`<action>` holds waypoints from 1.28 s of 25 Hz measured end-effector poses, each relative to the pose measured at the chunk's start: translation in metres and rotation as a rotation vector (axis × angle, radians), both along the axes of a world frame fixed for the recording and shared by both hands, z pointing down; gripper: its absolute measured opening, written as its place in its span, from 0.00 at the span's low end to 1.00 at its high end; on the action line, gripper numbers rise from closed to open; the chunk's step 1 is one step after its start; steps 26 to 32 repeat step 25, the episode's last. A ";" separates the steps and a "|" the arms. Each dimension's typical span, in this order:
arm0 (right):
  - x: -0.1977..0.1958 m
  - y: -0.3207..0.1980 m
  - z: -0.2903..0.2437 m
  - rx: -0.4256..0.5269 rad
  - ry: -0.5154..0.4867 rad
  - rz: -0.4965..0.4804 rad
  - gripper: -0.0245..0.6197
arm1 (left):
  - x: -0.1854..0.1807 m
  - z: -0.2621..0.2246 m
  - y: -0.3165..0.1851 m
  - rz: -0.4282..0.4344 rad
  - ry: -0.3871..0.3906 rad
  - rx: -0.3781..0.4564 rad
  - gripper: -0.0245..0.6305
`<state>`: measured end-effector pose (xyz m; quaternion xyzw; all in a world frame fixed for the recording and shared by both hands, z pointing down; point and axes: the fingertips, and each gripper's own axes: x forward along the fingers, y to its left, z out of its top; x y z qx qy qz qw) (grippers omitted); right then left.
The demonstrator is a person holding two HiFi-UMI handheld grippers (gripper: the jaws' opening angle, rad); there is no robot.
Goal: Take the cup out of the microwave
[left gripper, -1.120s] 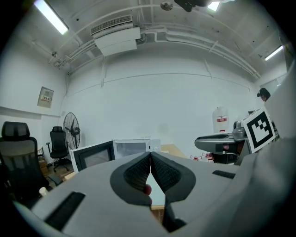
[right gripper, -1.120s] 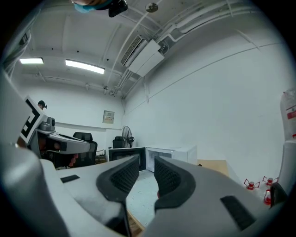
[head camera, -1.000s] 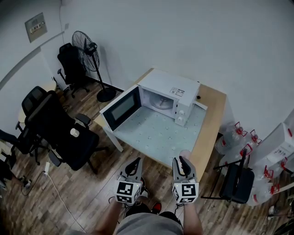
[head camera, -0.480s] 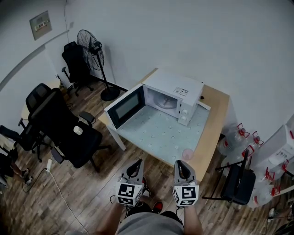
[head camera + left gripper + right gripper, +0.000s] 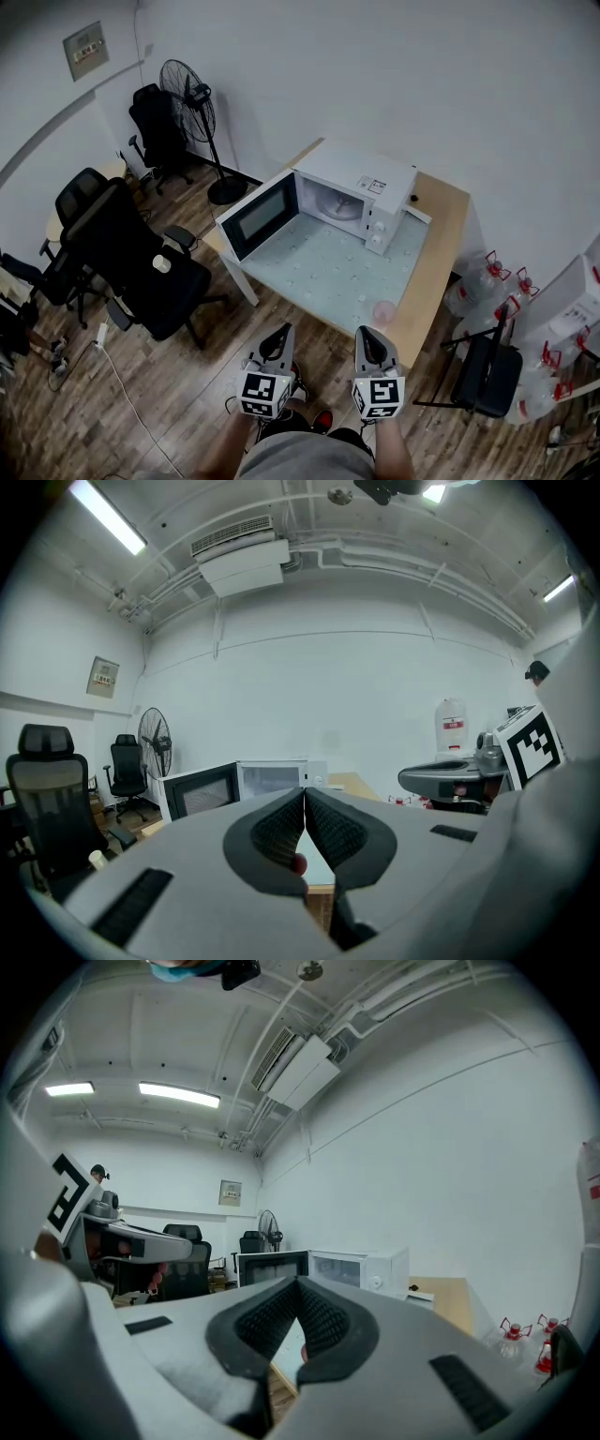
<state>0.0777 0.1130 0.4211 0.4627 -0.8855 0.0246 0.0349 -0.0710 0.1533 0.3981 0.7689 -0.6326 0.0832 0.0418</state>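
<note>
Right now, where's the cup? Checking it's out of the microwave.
Head view: the cup stands on the table near its front right edge, just beyond the right gripper, outside the microwave.

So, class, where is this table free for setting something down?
The mat between the open microwave door and the cup is bare; so is the wooden strip along its right. The microwave crowds the far end.

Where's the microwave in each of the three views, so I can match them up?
Head view: the microwave, door open, upper middle, on the table.
Left gripper view: microwave just left of centre.
Right gripper view: microwave just right of centre.
Shared landmark: the standing fan, left of the microwave in every view.
</note>
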 end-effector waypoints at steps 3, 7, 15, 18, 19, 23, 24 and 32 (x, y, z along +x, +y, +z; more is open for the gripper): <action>-0.001 0.002 0.000 0.003 0.005 -0.005 0.06 | 0.000 -0.001 0.002 -0.002 0.000 0.004 0.07; 0.000 0.004 0.000 0.004 0.003 -0.002 0.06 | 0.001 -0.001 0.003 -0.001 -0.002 0.005 0.07; 0.000 0.008 -0.004 0.016 -0.003 -0.007 0.06 | 0.004 -0.003 0.006 0.006 -0.008 0.004 0.07; 0.001 0.009 -0.006 0.018 -0.008 -0.005 0.06 | 0.007 -0.006 0.007 0.010 -0.014 0.010 0.07; 0.002 0.009 -0.007 0.020 -0.010 -0.003 0.06 | 0.008 -0.007 0.007 0.011 -0.016 0.012 0.07; 0.001 0.009 -0.009 0.026 -0.014 -0.001 0.06 | 0.011 -0.010 0.006 0.019 -0.017 0.018 0.07; 0.001 0.010 -0.009 0.026 -0.015 -0.002 0.06 | 0.011 -0.010 0.007 0.020 -0.018 0.018 0.07; 0.000 0.011 -0.009 0.027 -0.016 -0.004 0.06 | 0.011 -0.010 0.008 0.020 -0.019 0.017 0.07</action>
